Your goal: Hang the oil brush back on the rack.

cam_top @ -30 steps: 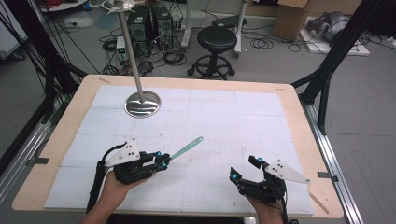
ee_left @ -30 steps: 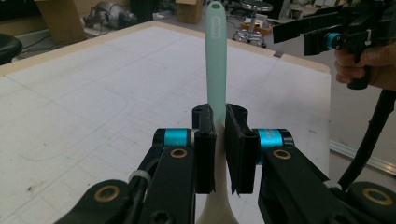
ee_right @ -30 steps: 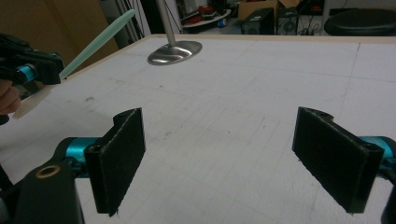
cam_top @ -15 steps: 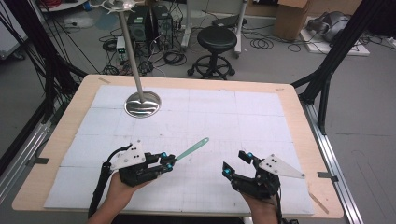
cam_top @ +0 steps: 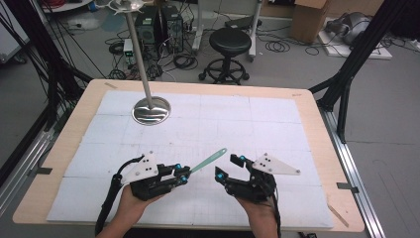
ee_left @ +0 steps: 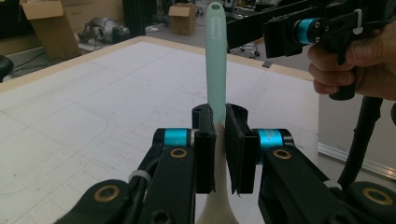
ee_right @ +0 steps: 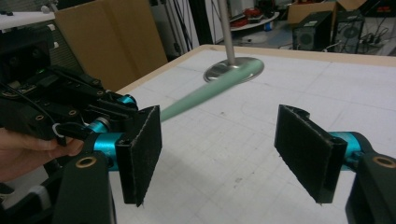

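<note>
The pale green spatula (cam_top: 208,160) sits clamped near its broad end in the left gripper (ee_left: 219,140), handle angled up over the table (cam_top: 307,106), seemingly offered across. The right gripper (cam_top: 229,166), just beside the handle's tip, stands wide apart and empty. Bare white mat (cam_top: 247,124) lies ahead; the stand's base (cam_top: 151,110) is well apart.

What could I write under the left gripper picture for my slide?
Left gripper pinching a mint-green spatula handle above the white table mat, with the right gripper open nearby.
</note>
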`<state>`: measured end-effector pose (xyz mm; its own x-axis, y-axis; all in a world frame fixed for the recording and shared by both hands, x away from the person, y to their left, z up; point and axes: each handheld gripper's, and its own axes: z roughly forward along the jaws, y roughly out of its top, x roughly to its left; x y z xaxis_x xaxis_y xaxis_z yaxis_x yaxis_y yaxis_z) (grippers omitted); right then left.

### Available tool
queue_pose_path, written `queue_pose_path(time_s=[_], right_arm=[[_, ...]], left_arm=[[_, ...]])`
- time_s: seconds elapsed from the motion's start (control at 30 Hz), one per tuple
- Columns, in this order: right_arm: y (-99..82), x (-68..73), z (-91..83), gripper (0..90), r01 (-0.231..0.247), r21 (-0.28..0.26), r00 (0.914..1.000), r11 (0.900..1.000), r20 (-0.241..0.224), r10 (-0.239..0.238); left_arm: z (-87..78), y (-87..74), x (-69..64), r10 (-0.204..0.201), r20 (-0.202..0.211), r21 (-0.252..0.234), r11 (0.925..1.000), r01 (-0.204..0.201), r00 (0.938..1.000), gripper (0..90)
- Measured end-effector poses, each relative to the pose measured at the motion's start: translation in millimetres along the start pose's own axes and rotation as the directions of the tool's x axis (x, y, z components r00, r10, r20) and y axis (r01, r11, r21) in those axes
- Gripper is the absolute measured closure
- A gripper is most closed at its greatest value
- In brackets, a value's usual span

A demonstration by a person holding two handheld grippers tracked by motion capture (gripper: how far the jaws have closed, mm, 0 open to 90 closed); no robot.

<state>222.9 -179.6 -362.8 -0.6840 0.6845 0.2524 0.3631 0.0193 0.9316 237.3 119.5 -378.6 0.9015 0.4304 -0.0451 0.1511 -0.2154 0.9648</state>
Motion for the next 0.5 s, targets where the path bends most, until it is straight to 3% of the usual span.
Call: queue_pose_path(time_s=[0.33, 0.5], right_arm=[[4.8, 6.2, 11.5, 42.6, -0.008, -0.003, 0.9990, 1.0000, -0.045, 0.008], [7.6, 2.3, 11.3, 51.7, -0.062, -0.027, 0.9964, 0.9977, -0.059, 0.061]], left_arm=[[4.5, 0.6, -4.6, 0.012, 0.006, 0.005, 0.9999, -0.012, 0.9999, 81.9], [4.2, 1.2, -6.5, 0.015, 0.003, 0.000, 0.9999, -0.015, 0.9999, 81.9]])
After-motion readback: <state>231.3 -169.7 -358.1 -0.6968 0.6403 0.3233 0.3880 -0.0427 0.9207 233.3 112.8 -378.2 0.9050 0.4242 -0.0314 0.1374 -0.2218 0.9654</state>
